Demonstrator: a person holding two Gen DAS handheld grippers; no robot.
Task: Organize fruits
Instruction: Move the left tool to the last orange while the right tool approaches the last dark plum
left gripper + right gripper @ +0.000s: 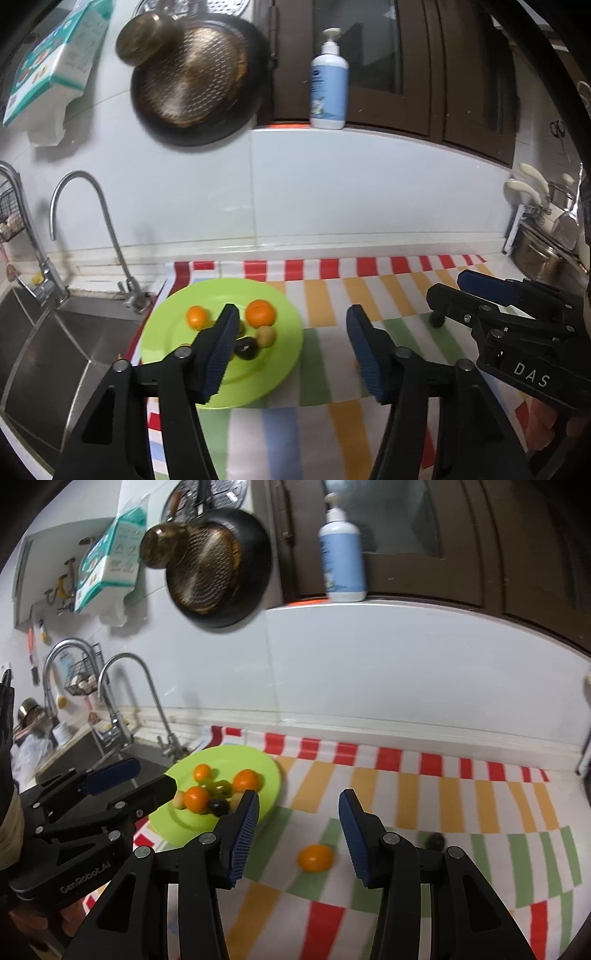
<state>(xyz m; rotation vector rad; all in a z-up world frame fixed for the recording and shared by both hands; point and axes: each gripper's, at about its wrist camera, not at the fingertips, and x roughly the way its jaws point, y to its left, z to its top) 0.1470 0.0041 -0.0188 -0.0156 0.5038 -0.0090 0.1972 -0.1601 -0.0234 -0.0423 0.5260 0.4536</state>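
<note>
- The left gripper (291, 350) hung over the striped cloth (325, 291) with its jaws apart and nothing between them.
- The lime-green plate (284, 354) lay just beyond and partly behind its left finger (218, 354), beside the sink (55, 354).
- On the plate sat two oranges (260, 313), a small yellowish fruit (266, 336) and a dark round fruit (246, 348), the last two touching, close to that finger's tip.
- The right gripper (297, 834) also had its jaws apart, empty.
- A loose orange fruit (316, 857) lay on the cloth in the gap between its fingers, nearer the right one, touching neither pad.
- A dark fruit (436, 840) lay on the cloth just past the right finger's outer side, blurred.
- In the right wrist view, the plate's heap of fruit sat beyond the left finger's tip.
</note>
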